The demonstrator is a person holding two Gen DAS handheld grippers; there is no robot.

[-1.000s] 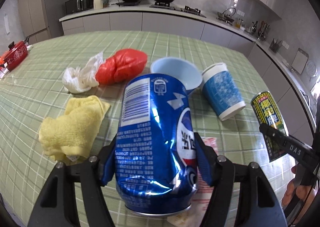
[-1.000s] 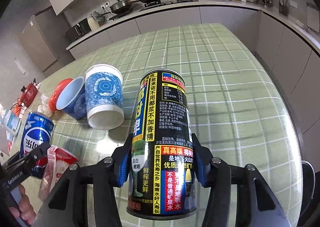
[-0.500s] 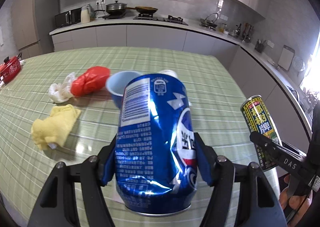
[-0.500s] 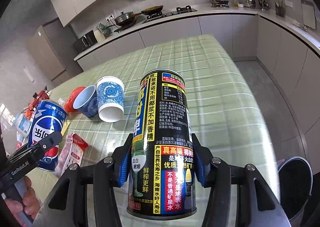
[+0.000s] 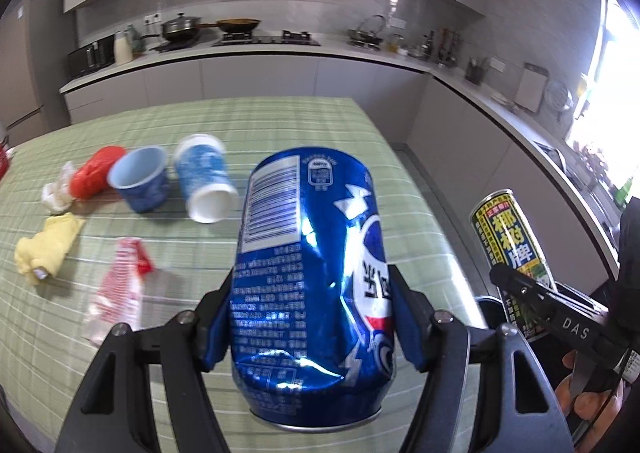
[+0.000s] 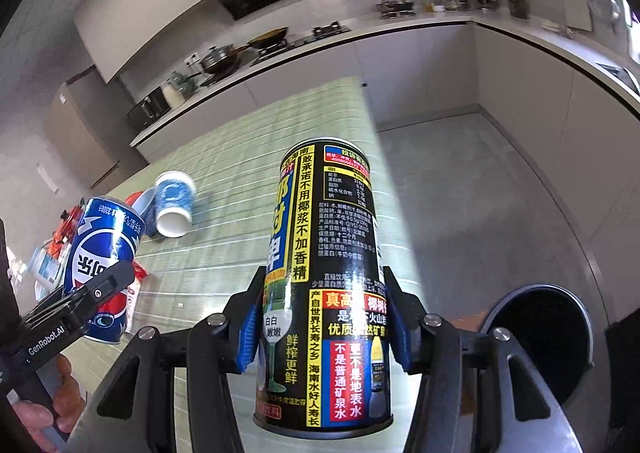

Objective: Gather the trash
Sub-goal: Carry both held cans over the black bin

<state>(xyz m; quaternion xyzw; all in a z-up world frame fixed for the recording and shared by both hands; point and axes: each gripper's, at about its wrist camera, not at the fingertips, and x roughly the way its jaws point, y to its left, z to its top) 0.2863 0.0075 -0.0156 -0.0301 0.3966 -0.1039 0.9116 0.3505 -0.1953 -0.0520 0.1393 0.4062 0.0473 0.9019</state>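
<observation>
My left gripper [image 5: 311, 323] is shut on a dented blue soda can [image 5: 310, 253], held above the near right part of the green checked table [image 5: 280, 125]. My right gripper [image 6: 320, 323] is shut on a tall black and yellow drink can [image 6: 324, 253], carried past the table's right edge over the grey floor. A round dark bin [image 6: 540, 337] stands open on the floor just right of that can. Each view shows the other hand's load: the black can [image 5: 510, 245] at the right, the blue can [image 6: 102, 261] at the left.
Left on the table lie two blue paper cups [image 5: 204, 183] [image 5: 140, 181], a red bag [image 5: 96, 175], white crumpled paper [image 5: 56, 197], a yellow cloth [image 5: 46, 245] and a red and white wrapper [image 5: 120, 289]. Kitchen counters line the back and right walls.
Both grippers have travelled right with their cans, from over the table toward its right edge. The litter has slid left in view and the floor bin has come into sight.
</observation>
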